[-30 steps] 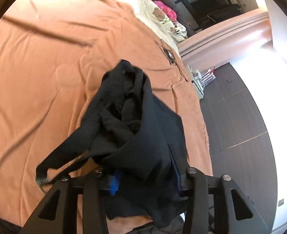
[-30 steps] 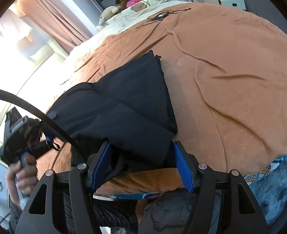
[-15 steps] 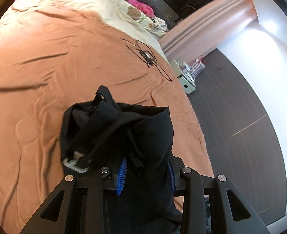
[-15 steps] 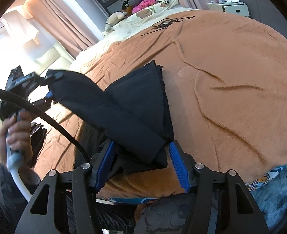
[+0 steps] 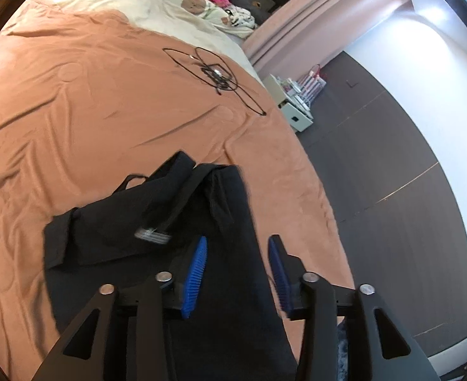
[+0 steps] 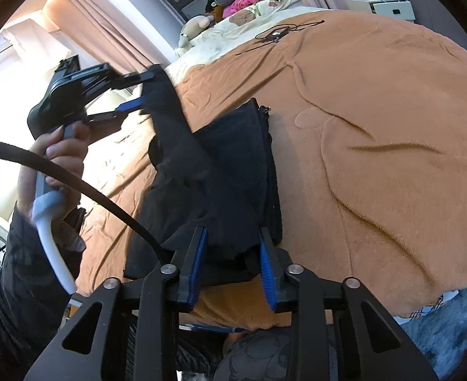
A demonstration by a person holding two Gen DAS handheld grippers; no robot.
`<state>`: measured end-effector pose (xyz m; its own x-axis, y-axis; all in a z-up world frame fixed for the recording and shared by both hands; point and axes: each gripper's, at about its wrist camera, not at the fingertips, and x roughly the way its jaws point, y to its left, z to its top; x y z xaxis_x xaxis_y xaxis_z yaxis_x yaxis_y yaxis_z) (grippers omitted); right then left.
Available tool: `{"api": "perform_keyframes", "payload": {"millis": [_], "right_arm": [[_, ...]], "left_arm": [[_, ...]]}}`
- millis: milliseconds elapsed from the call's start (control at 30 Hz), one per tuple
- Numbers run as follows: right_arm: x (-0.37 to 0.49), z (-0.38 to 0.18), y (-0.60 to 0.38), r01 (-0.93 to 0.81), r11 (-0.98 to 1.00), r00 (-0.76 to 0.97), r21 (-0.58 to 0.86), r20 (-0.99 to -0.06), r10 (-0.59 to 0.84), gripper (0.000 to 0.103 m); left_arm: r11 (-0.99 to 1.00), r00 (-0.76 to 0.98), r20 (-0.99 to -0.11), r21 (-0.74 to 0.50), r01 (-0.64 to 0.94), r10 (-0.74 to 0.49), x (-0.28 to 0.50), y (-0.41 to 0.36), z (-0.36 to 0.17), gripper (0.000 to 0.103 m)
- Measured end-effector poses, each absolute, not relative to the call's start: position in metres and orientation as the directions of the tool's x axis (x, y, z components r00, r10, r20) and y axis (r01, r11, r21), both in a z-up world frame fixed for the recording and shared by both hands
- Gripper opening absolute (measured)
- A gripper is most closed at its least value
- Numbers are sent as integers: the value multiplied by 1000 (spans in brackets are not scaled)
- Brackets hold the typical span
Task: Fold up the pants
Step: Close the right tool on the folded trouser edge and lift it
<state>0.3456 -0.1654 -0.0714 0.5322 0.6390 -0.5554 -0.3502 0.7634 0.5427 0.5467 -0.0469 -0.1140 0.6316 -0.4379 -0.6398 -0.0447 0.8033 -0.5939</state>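
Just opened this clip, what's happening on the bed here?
A person is folding black pants on an orange blanket with two handheld grippers. The left gripper holds one end of the pants lifted above the bed; its jaws have just been opening, cloth between them. The right gripper sits low at the near edge of the pants; its jaws have just been closing on bunched cloth. A tangled black cable lies farther up the blanket.

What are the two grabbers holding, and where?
Both hold the black pants. The right gripper, jaws just closing, pinches the near edge on the bed; the left gripper, jaws just loosening, lifts a bunched fold.
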Motion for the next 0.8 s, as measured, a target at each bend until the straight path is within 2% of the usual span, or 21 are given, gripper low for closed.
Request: {"api": "perform_keyframes", "payload": {"millis": [33,100,367,467,567,800], "right_arm": [[347,-72,-165,-349,761,530,547,-554,642,11],[349,-73,-166,-349,753,530,558,-546,649,5],[354,-79,-167,-311,723,519,617,-527,673,5],[357,-82,-169,-295,710,518,639,-517,681,9],[362,-86,-171,-268,690,510,672,-509,693,18],[362,-85,-168,-255,707,530,660,-516,673,19]], "left_arm": [[807,636,-641,-589,-48,-430,547,-46,-114,58],[813,640,-643,-581,-50,-420,544,-45,-116,62],[831,605,-709,-540,-134,-362,514,-16,-143,62],[829,600,-724,-532,-173,-340,495,-1,-153,62],[826,589,-740,-525,-203,-326,475,10,-160,62],[807,575,-754,-533,-254,-318,435,27,-175,62]]}}
